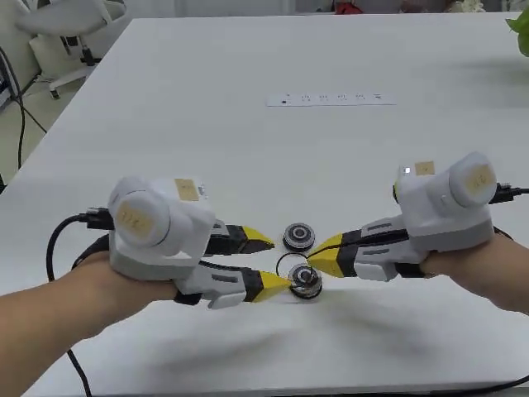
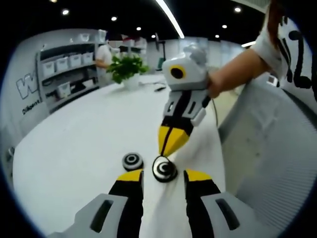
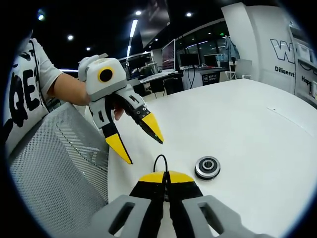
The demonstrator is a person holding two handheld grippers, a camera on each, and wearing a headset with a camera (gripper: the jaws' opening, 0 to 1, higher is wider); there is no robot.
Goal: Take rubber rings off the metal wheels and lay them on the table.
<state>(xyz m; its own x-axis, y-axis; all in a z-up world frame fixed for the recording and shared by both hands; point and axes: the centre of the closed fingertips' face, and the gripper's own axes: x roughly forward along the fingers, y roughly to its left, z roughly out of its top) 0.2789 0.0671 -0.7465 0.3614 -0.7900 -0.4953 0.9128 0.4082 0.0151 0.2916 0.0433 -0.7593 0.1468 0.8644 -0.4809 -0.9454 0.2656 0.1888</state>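
ring (image 3: 160, 155), thin and black, stands up as a narrow loop from the tips of the right gripper (image 3: 166, 174), whose yellow-tipped jaws are pressed together on it. in the head view the loop arcs from those tips over the near wheel (image 1: 305, 281). it seems still caught on that wheel at its lower end, though the strand is too fine to be sure. the near wheel is a small silver disc with a dark centre, lying flat on the white table (image 1: 248, 132). in the left gripper view it reads as black and pale bands, one inside the other. the far wheel (image 1: 298, 236) lies flat just beside it, apart from both grippers. it is a metal disc with a black band round its rim and a dark middle. the left gripper (image 1: 281, 262) has its jaws spread wide and grips nothing, and the near wheel sits just ahead of the gap between them. the two grippers point at each other across that wheel, their tips close together.
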